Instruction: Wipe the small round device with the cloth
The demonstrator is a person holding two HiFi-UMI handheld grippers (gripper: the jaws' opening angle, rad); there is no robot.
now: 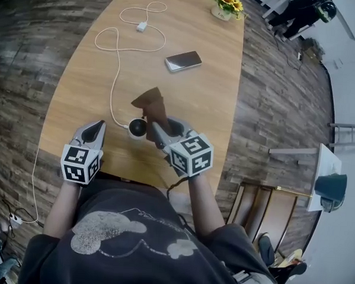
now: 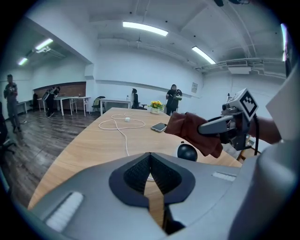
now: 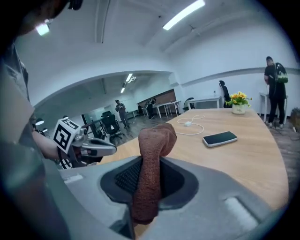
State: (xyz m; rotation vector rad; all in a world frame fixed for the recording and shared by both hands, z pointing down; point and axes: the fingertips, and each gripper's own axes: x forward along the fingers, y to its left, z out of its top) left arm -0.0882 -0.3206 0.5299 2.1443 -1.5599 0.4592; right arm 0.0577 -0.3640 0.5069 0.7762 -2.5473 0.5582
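Right gripper point(image 3: 149, 187) clamps the soft, floppy brown cloth point(image 3: 154, 140). Left gripper point(image 2: 150, 176) has its jaws together, empty. The round device point(image 1: 137, 128) sits between the grippers. It is probably light and slippery, so steady its white base.

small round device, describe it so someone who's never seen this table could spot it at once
On the long wooden table, look at the near edge, where the white cable ends. The small round device sits there beside the brown cloth: a glossy black dome on a white base, unlike the flat rectangular phone farther off.
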